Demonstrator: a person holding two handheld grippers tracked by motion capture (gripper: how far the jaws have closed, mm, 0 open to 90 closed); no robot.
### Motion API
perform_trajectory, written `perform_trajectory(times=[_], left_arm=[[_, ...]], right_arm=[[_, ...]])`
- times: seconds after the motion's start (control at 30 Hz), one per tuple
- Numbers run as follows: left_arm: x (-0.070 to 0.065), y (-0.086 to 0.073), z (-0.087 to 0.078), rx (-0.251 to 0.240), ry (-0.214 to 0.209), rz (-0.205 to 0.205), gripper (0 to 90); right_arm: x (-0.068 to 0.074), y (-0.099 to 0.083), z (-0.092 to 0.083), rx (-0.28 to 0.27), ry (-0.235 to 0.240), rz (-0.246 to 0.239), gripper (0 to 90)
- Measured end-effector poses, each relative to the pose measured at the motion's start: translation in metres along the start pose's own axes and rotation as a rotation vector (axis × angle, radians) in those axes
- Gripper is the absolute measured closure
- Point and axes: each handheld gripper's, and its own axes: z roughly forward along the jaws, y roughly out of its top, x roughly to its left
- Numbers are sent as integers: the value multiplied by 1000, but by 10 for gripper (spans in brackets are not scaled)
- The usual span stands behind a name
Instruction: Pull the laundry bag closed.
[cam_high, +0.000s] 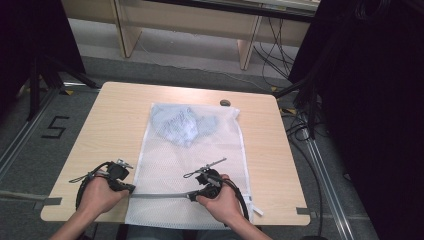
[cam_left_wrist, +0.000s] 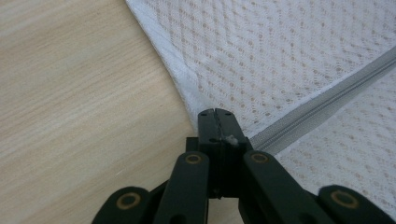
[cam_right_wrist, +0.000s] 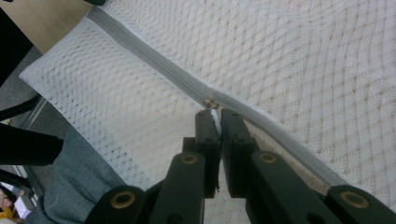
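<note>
Wooden desk (cam_high: 115, 125) carries a white mesh laundry bag (cam_high: 165, 165) w/ a pale blue garment (cam_high: 182, 125) inside at its far end. Grey zipper (cam_high: 160, 195) runs across the bag's near end. Left hand-held gripper (cam_left_wrist: 215, 122) pressed together, pinching the bag's edge at the zipper's left end. Right hand-held gripper (cam_right_wrist: 214, 116) pinched on the zipper pull (cam_right_wrist: 211, 103), right of the bag's middle.

Both hand-held grippers, left (cam_high: 131, 188) and right (cam_high: 191, 196), are clamped closed, pointing inward.
</note>
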Motion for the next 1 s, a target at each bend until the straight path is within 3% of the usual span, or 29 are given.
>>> perform_trajectory(times=[0.07, 0.27, 0.57, 1.0], left_arm=[[0, 0, 0, 1, 0, 1, 897], [0, 0, 0, 0, 1, 0, 897], [0, 0, 0, 0, 2, -1, 897], [0, 0, 1, -8, 8, -8, 898]], right_arm=[[0, 0, -1, 8, -9, 13, 870], [-4, -2, -2, -4, -3, -15, 870], [-4, -4, -3, 12, -13, 19, 870], [-7, -5, -5, 3, -16, 18, 870]])
